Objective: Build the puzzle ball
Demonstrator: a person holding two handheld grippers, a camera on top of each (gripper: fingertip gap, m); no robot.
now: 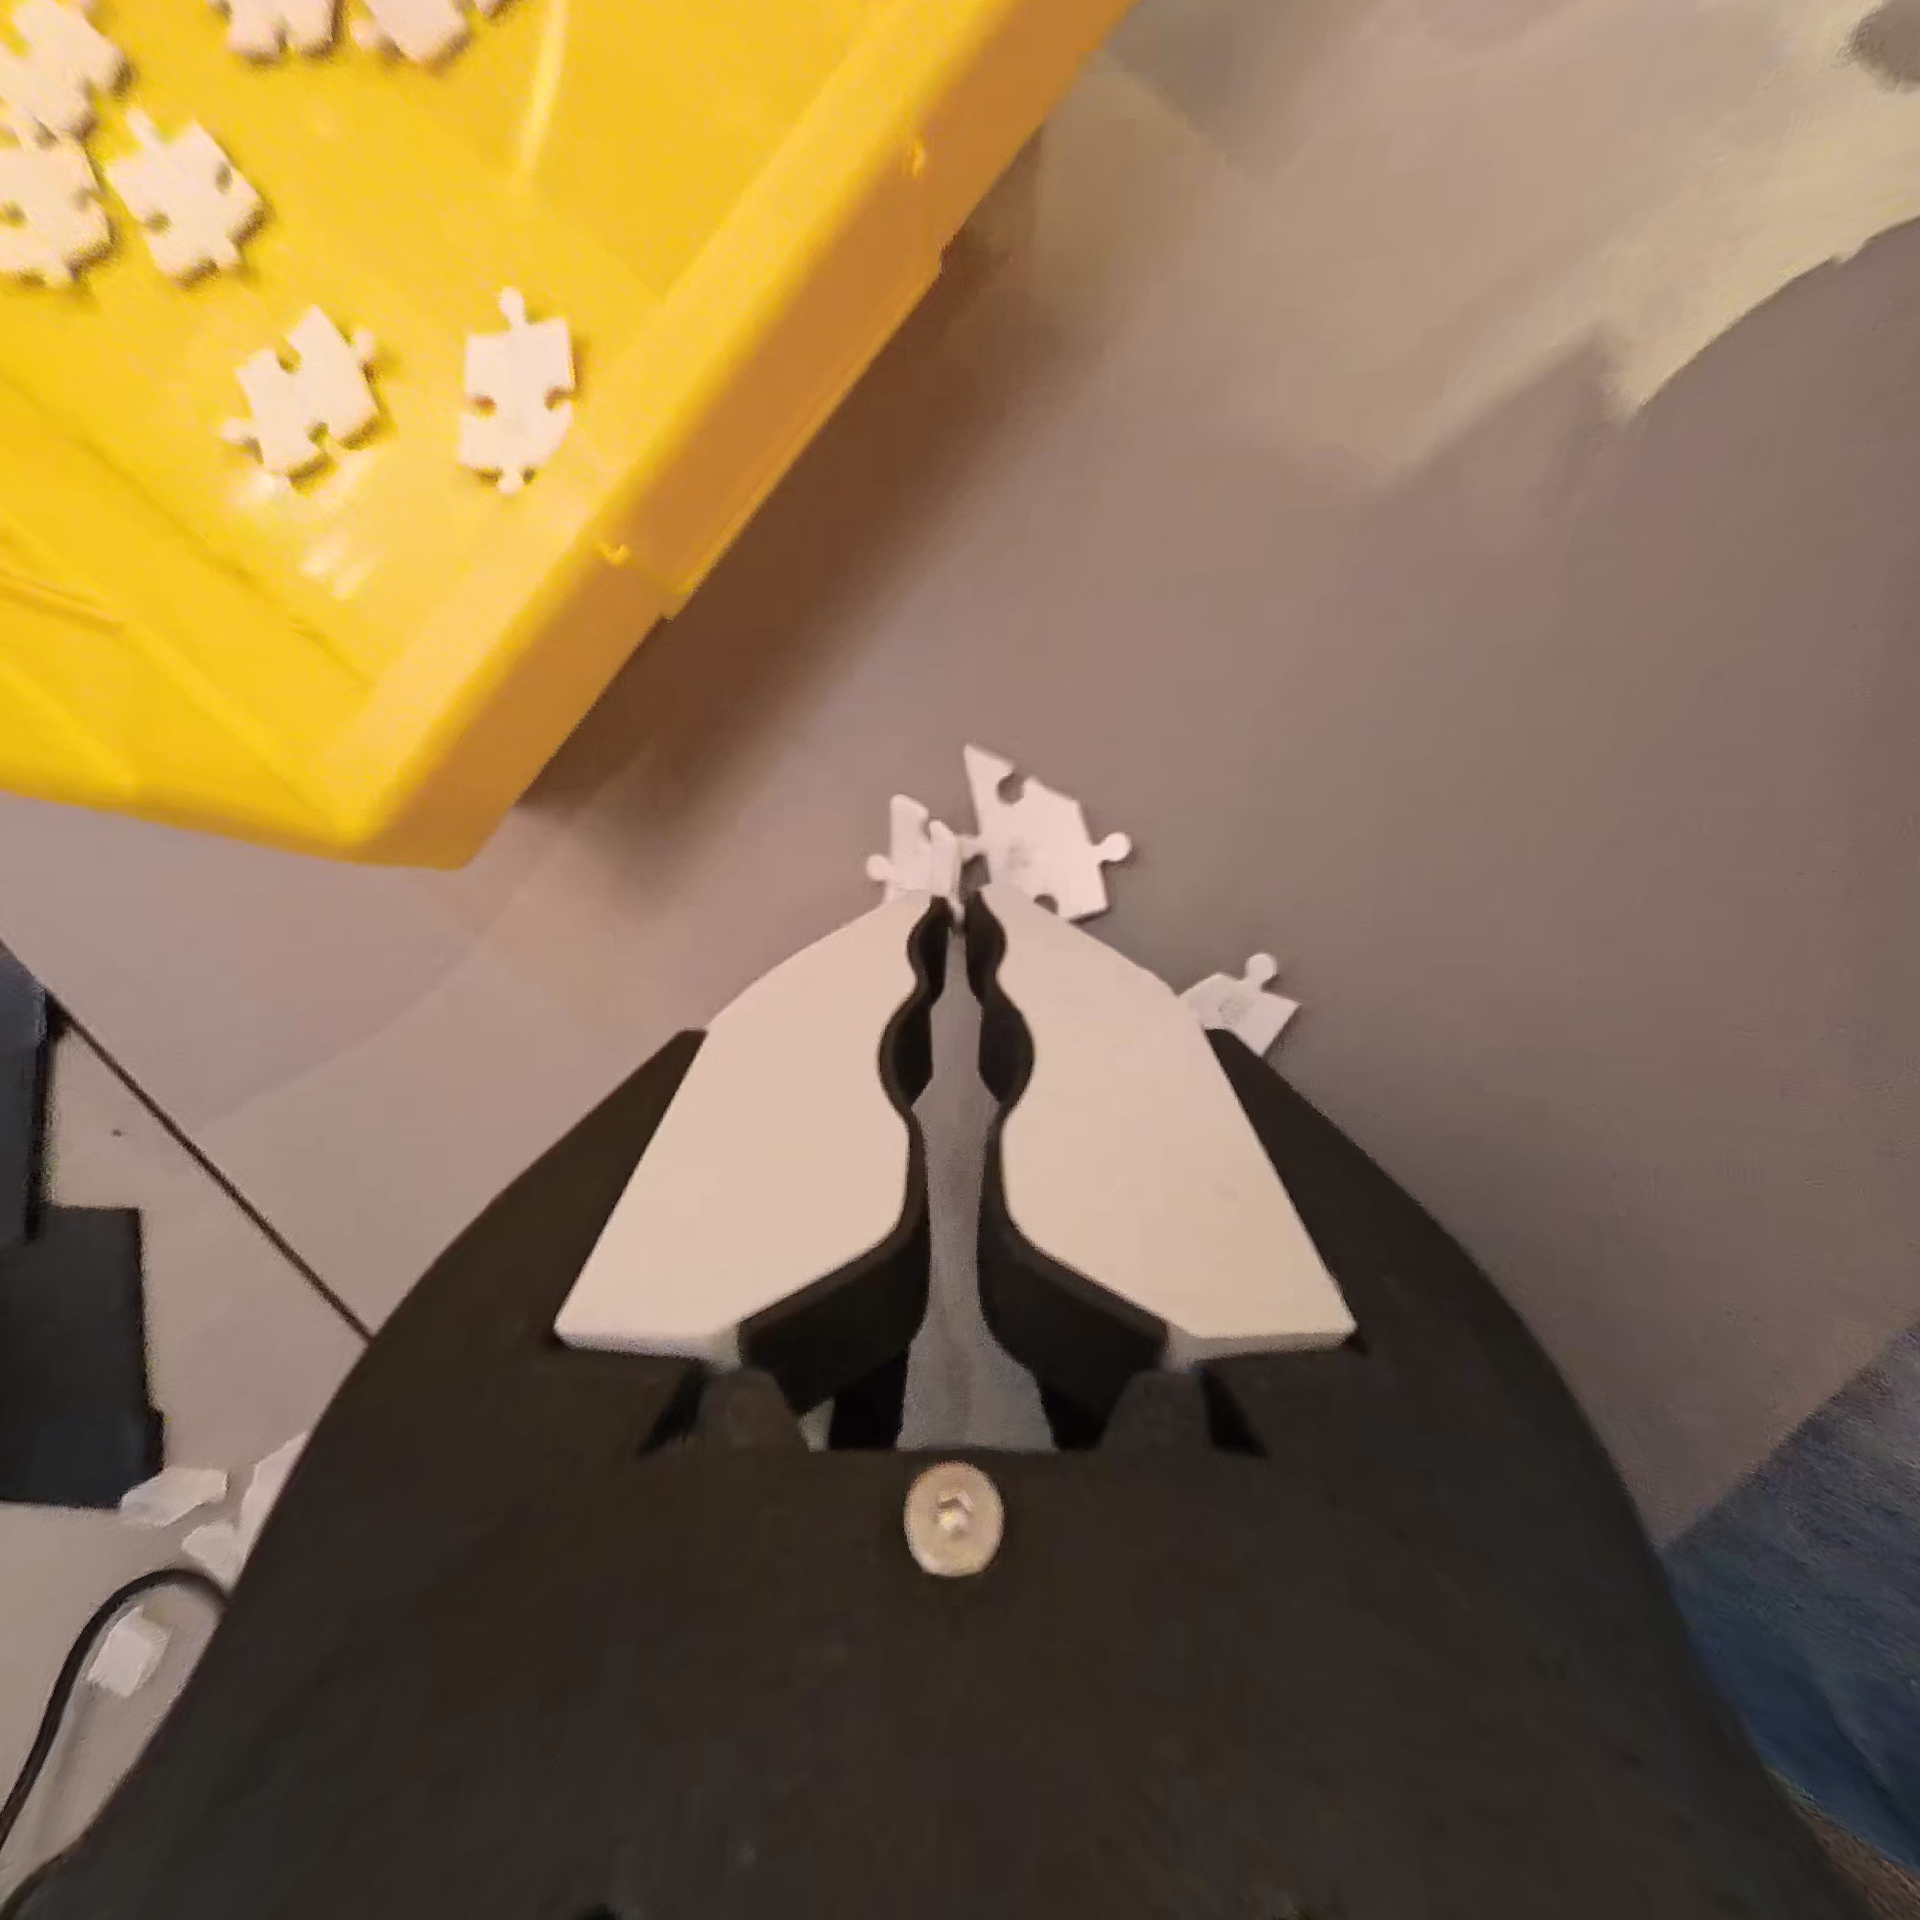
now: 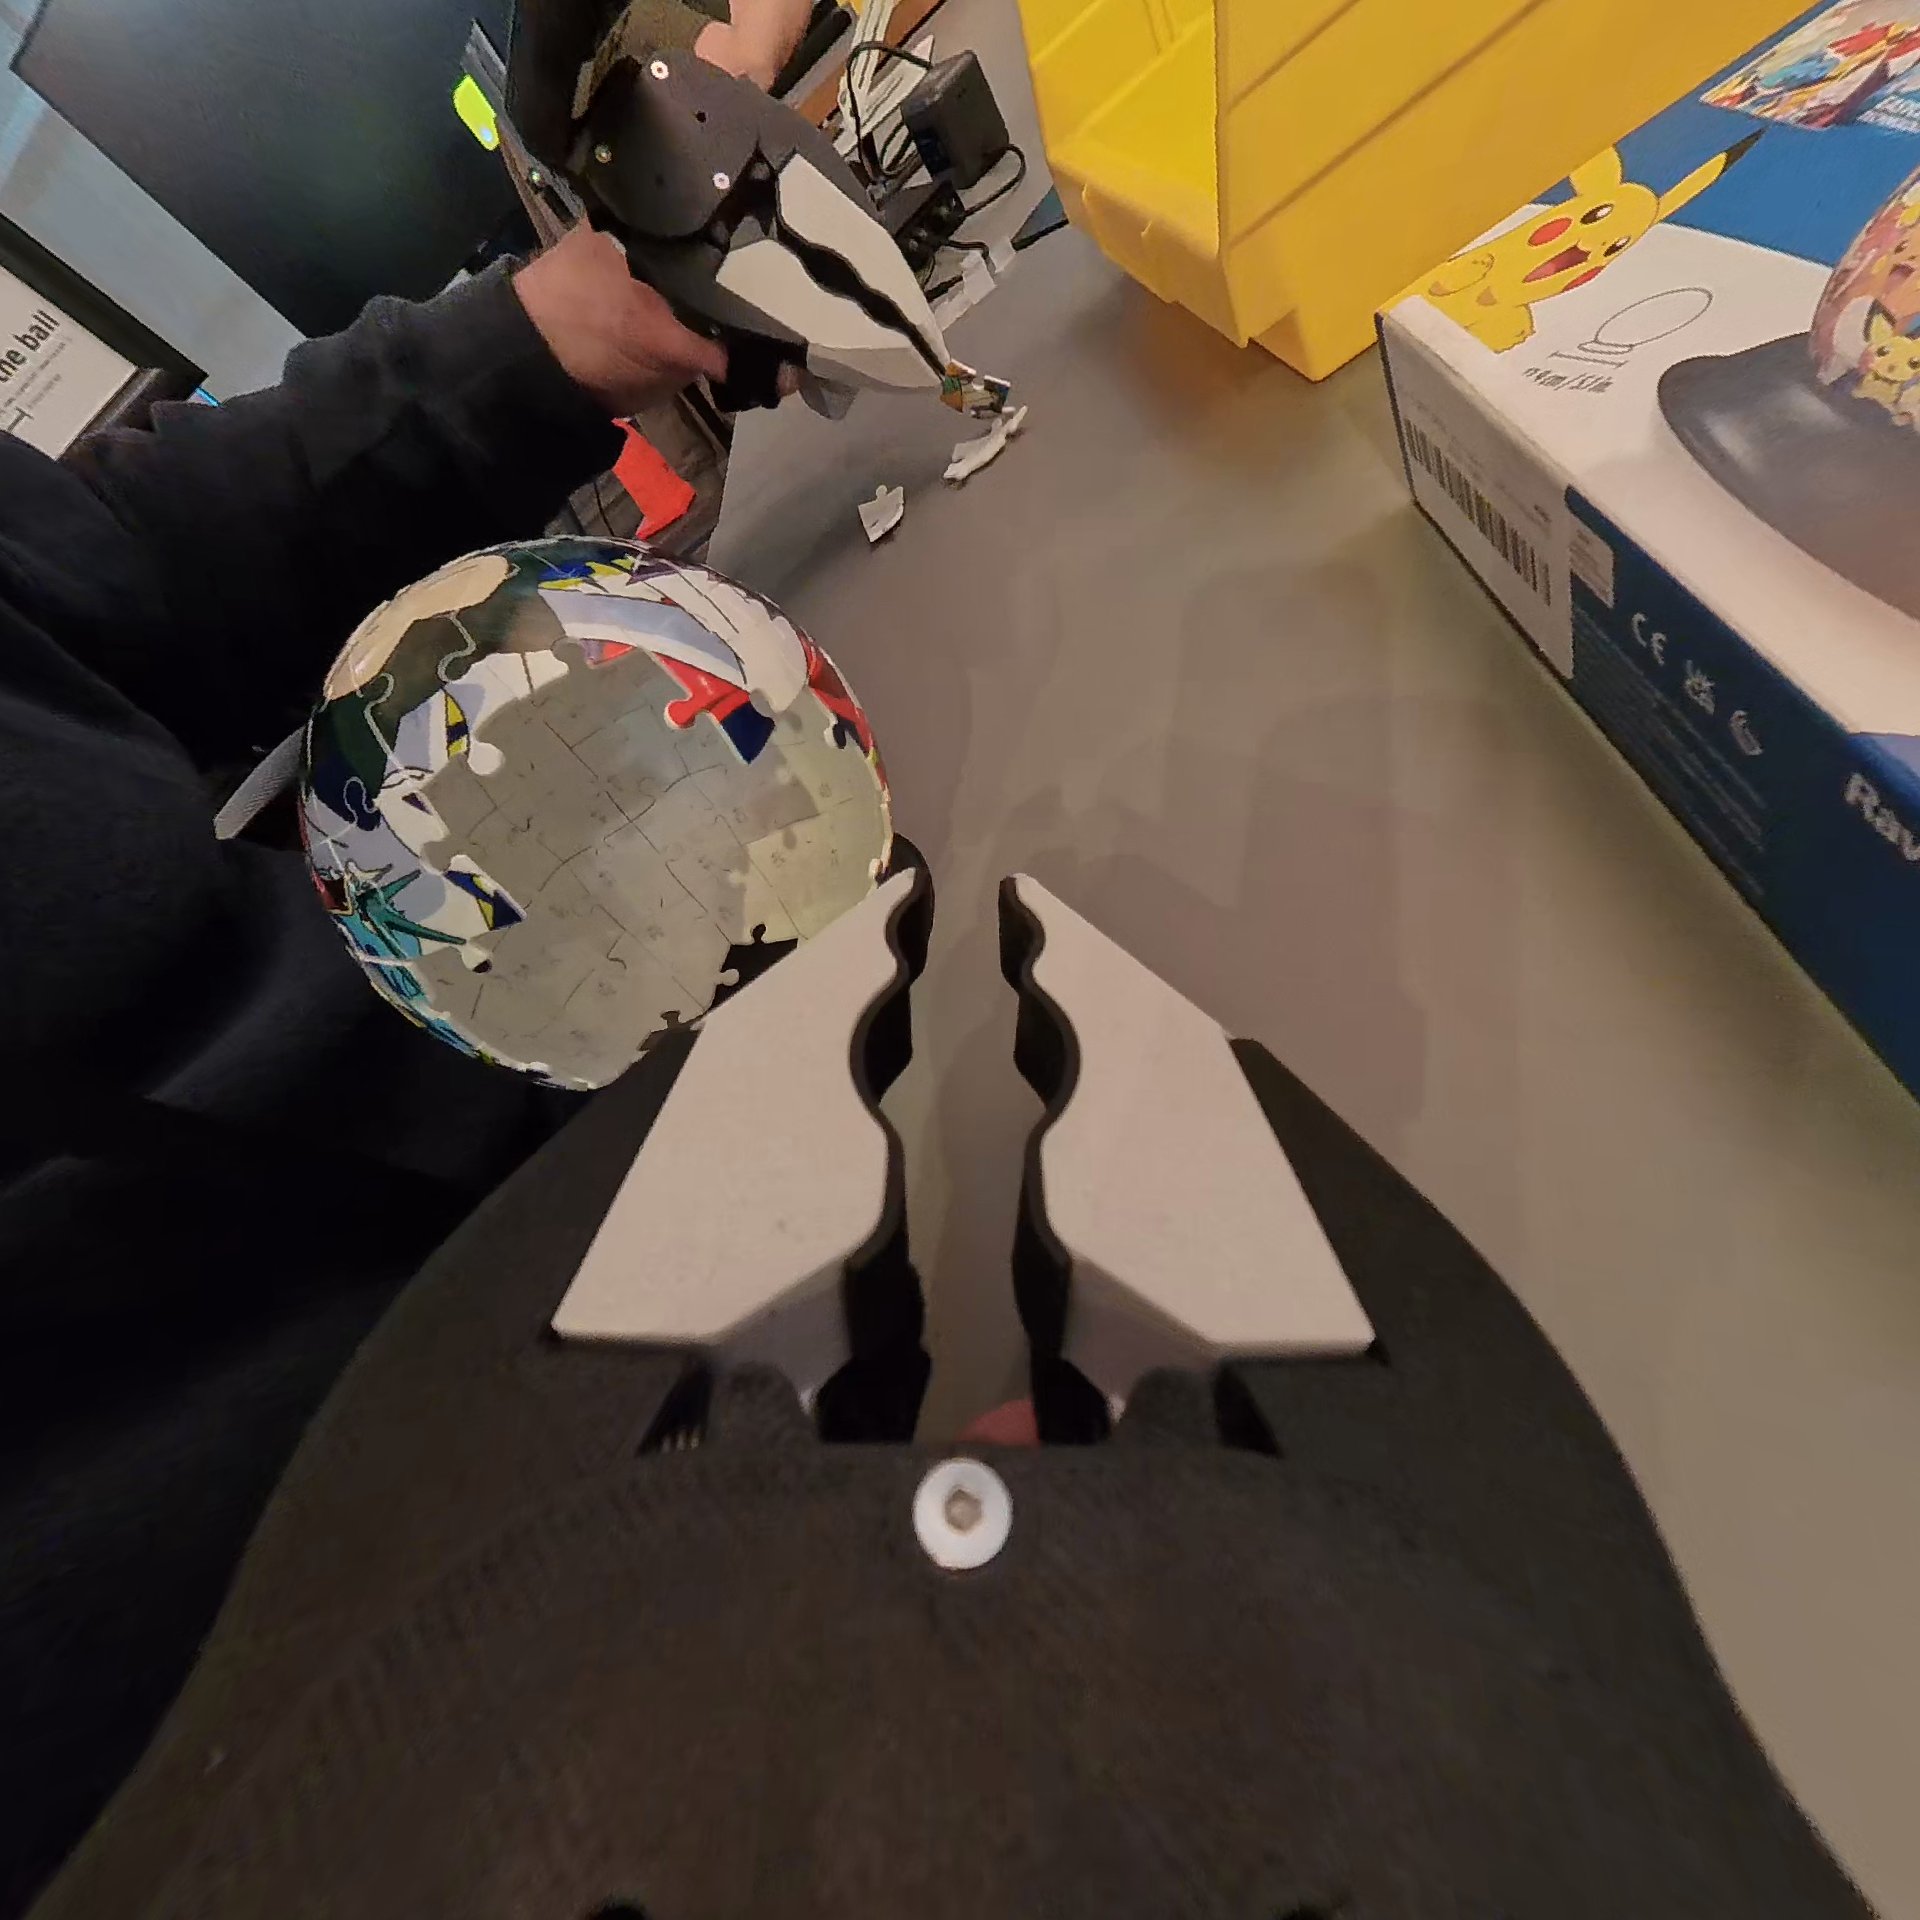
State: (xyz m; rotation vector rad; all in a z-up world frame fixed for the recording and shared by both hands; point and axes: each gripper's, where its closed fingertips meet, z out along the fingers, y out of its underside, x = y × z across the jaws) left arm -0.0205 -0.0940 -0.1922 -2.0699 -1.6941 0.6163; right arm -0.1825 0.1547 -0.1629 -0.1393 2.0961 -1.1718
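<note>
The partly built puzzle ball (image 2: 592,810) is coloured on its upper left and shows a grey inner shell where pieces are absent. It sits beside my right gripper (image 2: 966,894), against the outer side of the left finger; what holds it up is hidden. The right gripper's jaws stand slightly apart with nothing between them. My left gripper (image 1: 956,902), also in the right wrist view (image 2: 943,372), is shut on a puzzle piece (image 1: 1044,847) just above the grey table (image 2: 1195,727). Two more loose pieces (image 1: 914,854) (image 1: 1236,1000) lie by it.
A yellow bin (image 1: 727,343) holding several white-backed pieces (image 1: 514,390) stands far left of the left gripper; it also shows in the right wrist view (image 2: 1299,208). The puzzle box (image 2: 1662,468) lies along the right. A person's sleeve (image 2: 312,416) and black devices with cables (image 2: 945,125) are beyond. Spacing between my two grippers at the tips: around 30 cm.
</note>
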